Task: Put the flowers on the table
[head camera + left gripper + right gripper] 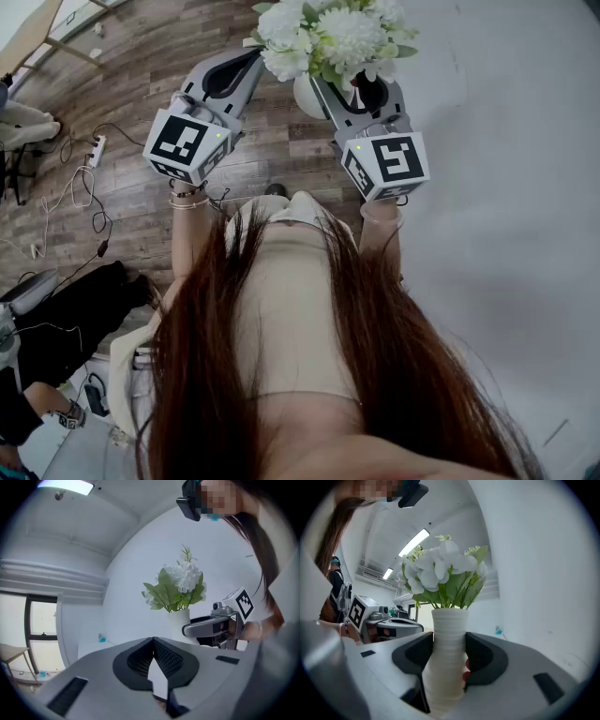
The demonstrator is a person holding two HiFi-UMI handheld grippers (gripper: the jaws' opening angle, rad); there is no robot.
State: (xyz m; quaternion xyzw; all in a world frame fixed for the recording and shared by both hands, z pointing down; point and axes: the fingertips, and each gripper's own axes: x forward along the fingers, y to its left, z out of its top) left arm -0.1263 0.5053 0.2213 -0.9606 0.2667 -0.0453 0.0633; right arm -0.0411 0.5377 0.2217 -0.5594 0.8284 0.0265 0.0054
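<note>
White flower vase point(449, 630) in right gripper point(449, 657)

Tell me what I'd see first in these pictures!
The big bunch of white flowers with green leaves, at the top middle of the head view. They stand in a white ribbed vase, which the right tool grips by its sides. The left tool is shut and empty, beside it.

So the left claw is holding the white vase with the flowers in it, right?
Not quite. It is the right claw that is holding the white vase with the flowers in it. The right gripper view shows it squeezing the vase from both sides. The left claw is shut with nothing in it.
</note>
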